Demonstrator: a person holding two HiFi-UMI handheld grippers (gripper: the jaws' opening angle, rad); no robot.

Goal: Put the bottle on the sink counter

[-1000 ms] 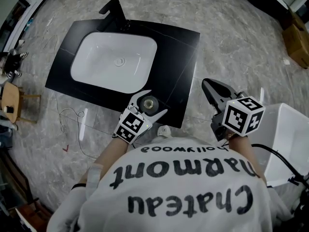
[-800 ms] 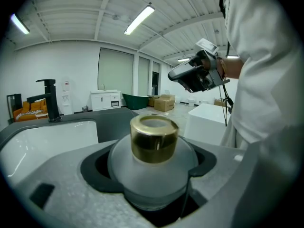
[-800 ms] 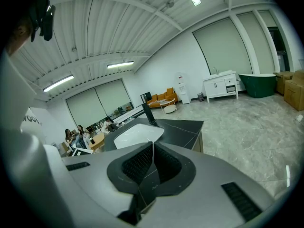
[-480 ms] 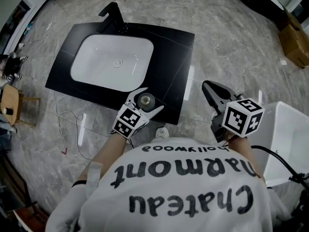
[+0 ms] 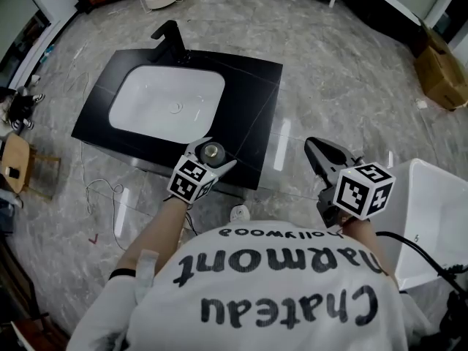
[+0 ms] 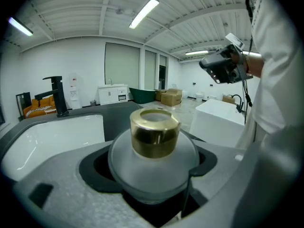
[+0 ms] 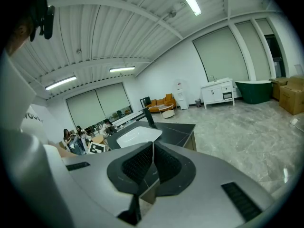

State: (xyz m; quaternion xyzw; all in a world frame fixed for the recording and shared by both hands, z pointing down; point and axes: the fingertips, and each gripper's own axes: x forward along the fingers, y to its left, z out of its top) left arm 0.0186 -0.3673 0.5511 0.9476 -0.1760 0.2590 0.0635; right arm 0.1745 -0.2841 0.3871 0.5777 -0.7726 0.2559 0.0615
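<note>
Bottle (image 6: 154, 141) clamped between left tool's (image 5: 210, 153) jaws, seemingly over counter (image 5: 257, 97)

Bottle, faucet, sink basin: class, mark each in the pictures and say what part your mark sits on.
Bottle (image 6: 155, 133), left gripper view, on its gold cap.
Faucet (image 5: 174, 42), head view, on its black upright body.
Sink basin (image 5: 146, 101), head view, on the bare white bowl.

The gold-capped frosted bottle (image 5: 212, 151) sits in the left hand-held gripper (image 5: 214, 153), over the near edge of the black bench (image 5: 252, 101), right of the white basin (image 5: 164, 104).
</note>
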